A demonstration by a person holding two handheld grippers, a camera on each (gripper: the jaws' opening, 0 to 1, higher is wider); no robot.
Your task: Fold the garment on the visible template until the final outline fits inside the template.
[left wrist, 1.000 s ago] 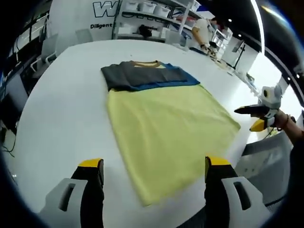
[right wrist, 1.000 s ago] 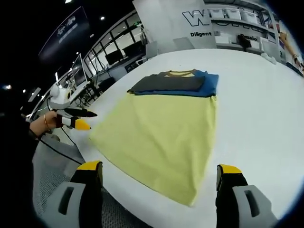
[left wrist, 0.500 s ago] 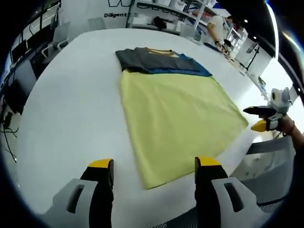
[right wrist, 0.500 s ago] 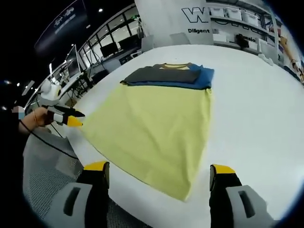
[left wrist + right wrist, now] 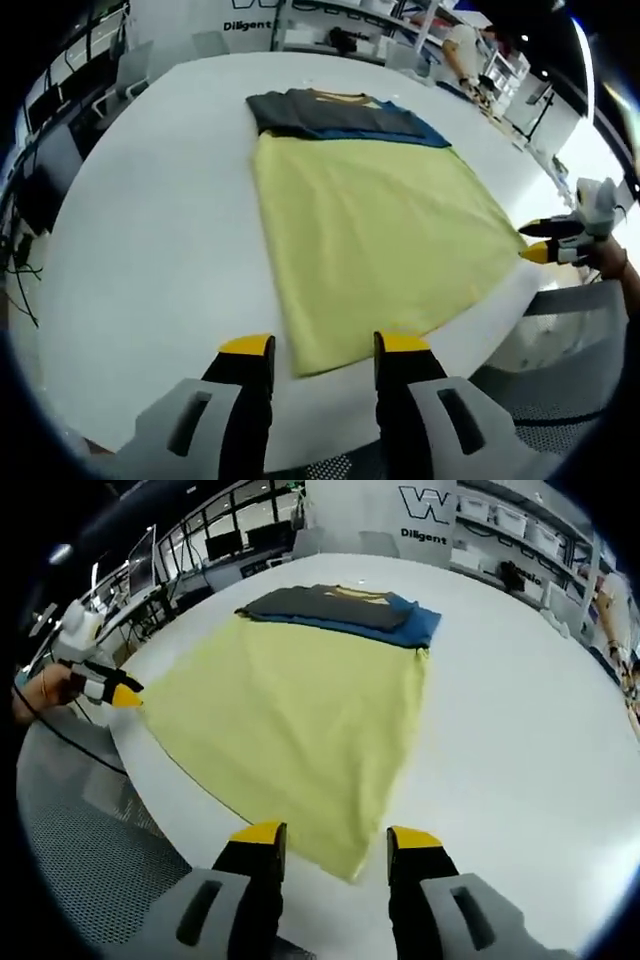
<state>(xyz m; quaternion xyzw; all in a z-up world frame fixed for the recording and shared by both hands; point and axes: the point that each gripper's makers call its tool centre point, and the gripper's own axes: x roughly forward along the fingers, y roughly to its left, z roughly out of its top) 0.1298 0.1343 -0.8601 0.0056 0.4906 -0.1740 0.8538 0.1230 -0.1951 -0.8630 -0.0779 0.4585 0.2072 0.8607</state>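
A garment with a yellow body [image 5: 370, 220] lies flat on the white table [image 5: 150, 220], its grey and blue top part [image 5: 320, 112] folded over at the far end. My left gripper [image 5: 323, 352] is open at the near edge, its jaws either side of one hem corner [image 5: 300, 368]. In the right gripper view the same garment [image 5: 290, 700] spreads out ahead, and my right gripper [image 5: 335, 840] is open around the other hem corner [image 5: 350, 865]. Each gripper also appears in the other's view: the right gripper [image 5: 560, 250] and the left gripper [image 5: 105, 690], both at the table edge.
The table's near edge runs just under both grippers. A grey mesh chair [image 5: 570, 330] stands below that edge, and its mesh surface [image 5: 80, 850] also appears in the right gripper view. Shelves with bins [image 5: 500, 525] and a person [image 5: 462, 45] are far behind the table.
Both grippers have come forward and down to the hem corners. The jaws of each have narrowed markedly. The garment has not moved.
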